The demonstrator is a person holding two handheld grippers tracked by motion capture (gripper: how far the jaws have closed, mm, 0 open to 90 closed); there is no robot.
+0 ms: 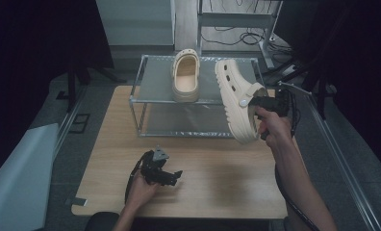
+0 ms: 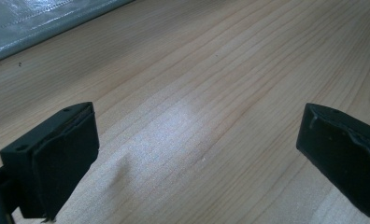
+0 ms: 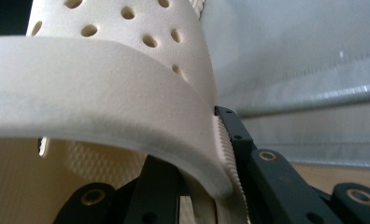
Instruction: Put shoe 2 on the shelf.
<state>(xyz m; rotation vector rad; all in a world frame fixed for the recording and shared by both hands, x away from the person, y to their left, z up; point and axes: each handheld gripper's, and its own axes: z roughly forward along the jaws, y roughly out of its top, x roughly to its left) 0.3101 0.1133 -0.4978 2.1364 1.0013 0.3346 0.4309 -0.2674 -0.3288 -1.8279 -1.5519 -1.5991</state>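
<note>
A cream clog (image 1: 236, 98) hangs tilted on its side in the air at the right end of a metal rack (image 1: 136, 82), with my right gripper (image 1: 260, 103) shut on its side wall near the heel strap. In the right gripper view the clog's strap and perforated upper (image 3: 103, 79) loom close, and one jaw lies against the ribbed sole edge. A second cream clog (image 1: 185, 74) stands on the rack's top shelf, toe pointing away. My left gripper (image 1: 171, 177) rests low over the wooden table (image 1: 217, 183), open, with bare wood between its black pads (image 2: 66, 149).
The rack is a two-level frame with grey shelves standing at the table's far side. A grey sheet (image 1: 15, 178) lies off the table's left edge. Metal framing and cables (image 1: 246, 29) stand behind the rack, and a metal rail (image 1: 342, 163) runs along the right.
</note>
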